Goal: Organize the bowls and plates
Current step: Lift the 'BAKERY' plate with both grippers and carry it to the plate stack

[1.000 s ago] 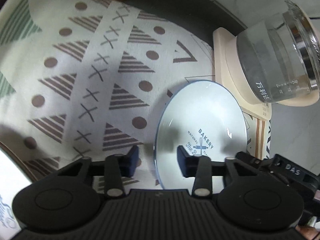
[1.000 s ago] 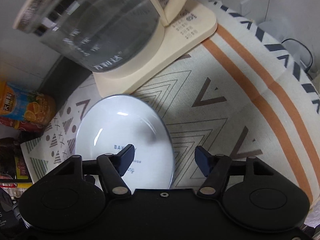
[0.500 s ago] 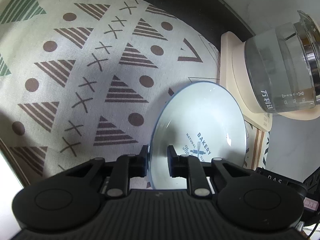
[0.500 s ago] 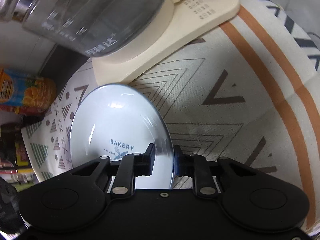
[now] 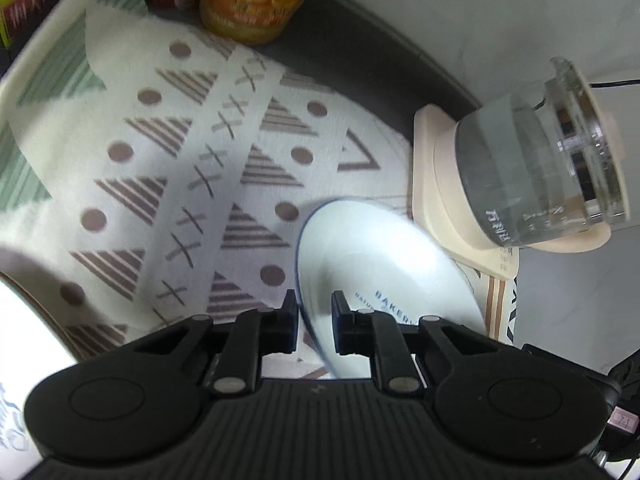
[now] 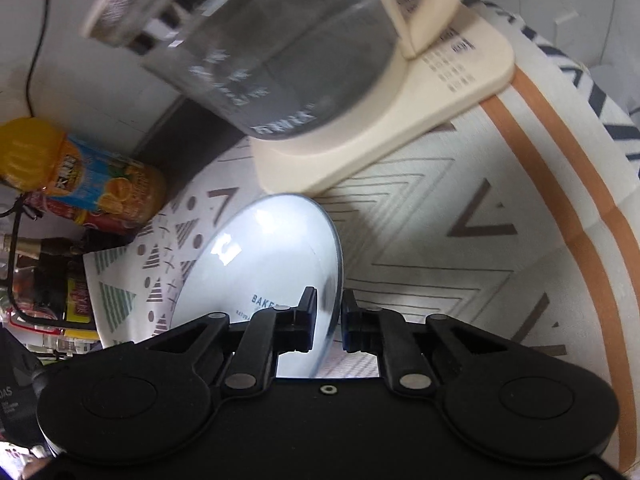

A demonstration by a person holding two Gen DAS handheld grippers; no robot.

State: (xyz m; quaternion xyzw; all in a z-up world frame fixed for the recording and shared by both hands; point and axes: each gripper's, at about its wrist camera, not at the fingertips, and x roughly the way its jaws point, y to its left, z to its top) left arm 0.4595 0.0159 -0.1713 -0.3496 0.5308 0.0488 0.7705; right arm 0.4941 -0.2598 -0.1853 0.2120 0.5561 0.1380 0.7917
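A white plate [image 5: 372, 256] with a blue rim and a blue "BAKERY" print is held between both grippers, above the patterned tablecloth. My left gripper [image 5: 315, 322] is shut on its left rim. My right gripper [image 6: 329, 322] is shut on its right rim, and the plate [image 6: 260, 268] shows tilted in that view. Another white dish [image 5: 24, 340] shows partly at the left edge of the left wrist view.
A glass kettle [image 5: 540, 176] on a cream base [image 5: 436, 200] stands close behind the plate; it also shows in the right wrist view [image 6: 272, 52]. An orange juice bottle [image 5: 256, 0] and packets stand at the back left by the wall. The patterned tablecloth [image 5: 160, 160] covers the table.
Both grippers closed on opposite rims of the plate. The plate has since lifted off the cloth and tilted, and both views have pulled back from the table.
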